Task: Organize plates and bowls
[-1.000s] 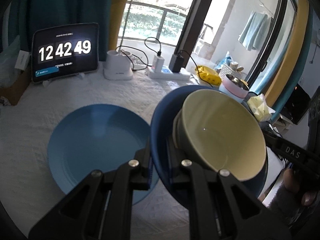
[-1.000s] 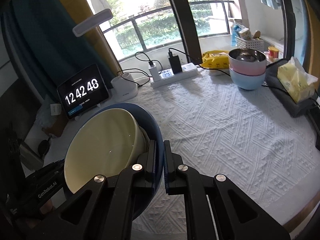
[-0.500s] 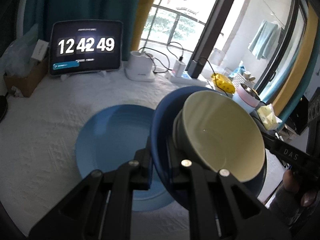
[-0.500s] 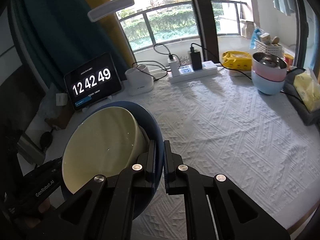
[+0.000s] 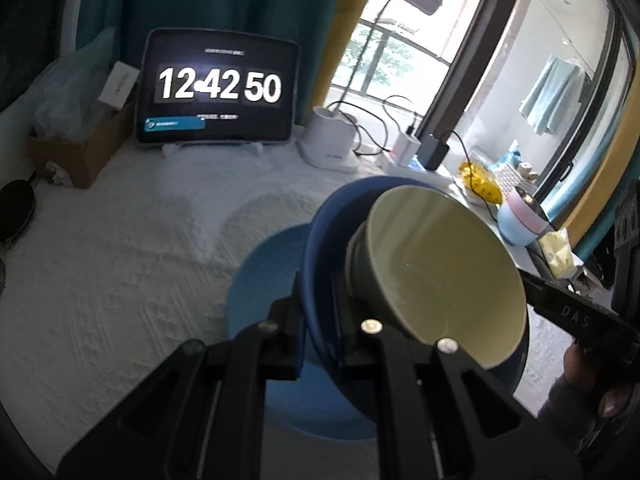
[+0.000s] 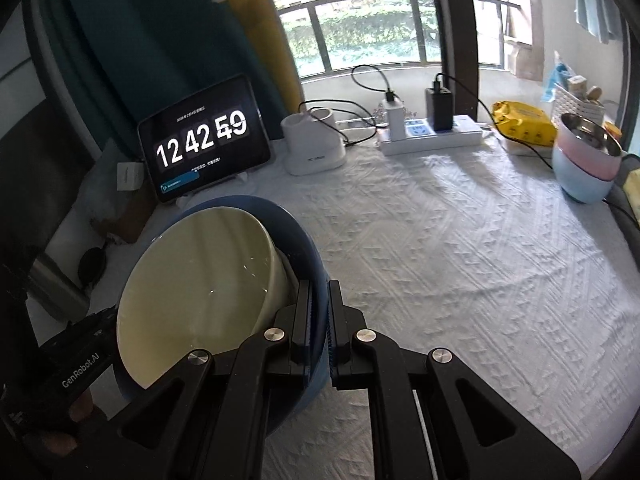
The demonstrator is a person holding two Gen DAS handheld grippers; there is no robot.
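Both claws were clamped on opposite sides of the same dark blue plate's rim: the left claw (image 5: 318, 330) pinched it narrow between its fingers, and the right claw (image 6: 319, 330) did the same. The dark blue plate (image 5: 320, 240) hung tilted in the air with a cream-lined bowl (image 5: 440, 272) sitting in it, just right of the left claw's tips and just left of the right claw's.

The likeliest trouble, as I judged it, was the bowl: nothing gripped it (only the plate's slope and rim held it), so a steeper tilt or a jolt could slide it out over the edge. Uneven movement of the two claws could also twist the plate out of one thin pinch.

The left wrist view alone showed the light blue plate (image 5: 260, 280) lying flat on the white-clothed counter (image 5: 120, 260), below and just beyond that claw, partly hidden by the carried stack, a probable landing spot. The right wrist view missed it, but showed the stacked pink and blue bowls (image 6: 586, 164) far ahead to the right more clearly.
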